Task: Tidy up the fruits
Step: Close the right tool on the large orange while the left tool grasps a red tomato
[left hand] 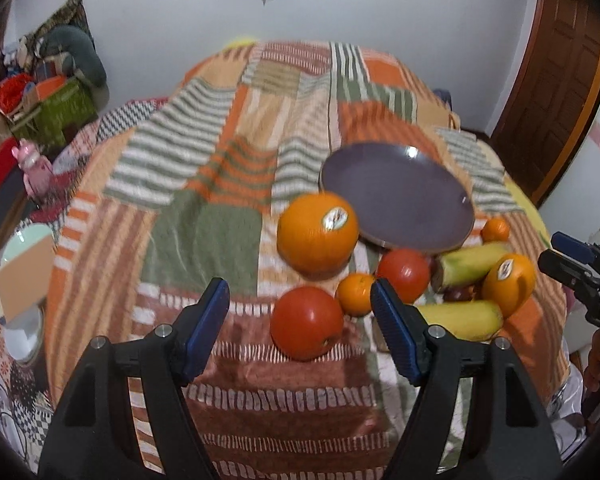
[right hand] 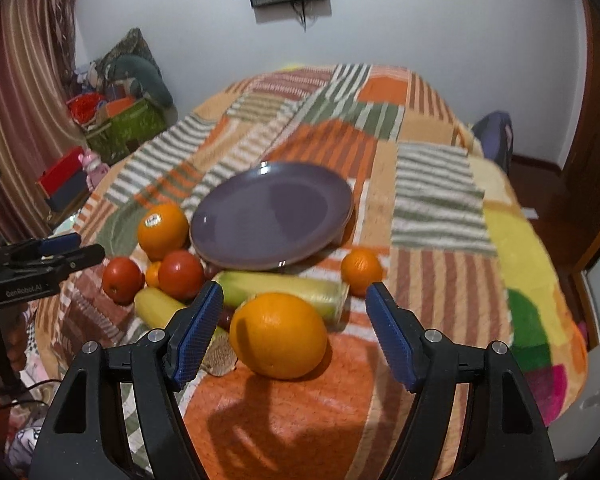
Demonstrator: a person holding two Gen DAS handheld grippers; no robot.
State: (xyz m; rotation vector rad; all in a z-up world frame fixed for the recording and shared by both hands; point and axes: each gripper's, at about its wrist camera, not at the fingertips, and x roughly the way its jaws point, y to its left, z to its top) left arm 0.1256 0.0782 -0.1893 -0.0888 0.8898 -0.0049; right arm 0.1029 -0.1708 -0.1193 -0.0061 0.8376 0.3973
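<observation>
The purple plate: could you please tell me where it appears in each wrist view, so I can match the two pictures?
Left wrist view: the purple plate lies right of centre on the patchwork blanket, behind the fruit.
Right wrist view: the purple plate lies at the centre, just beyond the fruit.
Shared landmark: the stickered large orange beside the plate's left rim.

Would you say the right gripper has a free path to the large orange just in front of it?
Probably yes: the right gripper is open, the large orange lies between its fingers' line, and nothing sits in between.
</observation>
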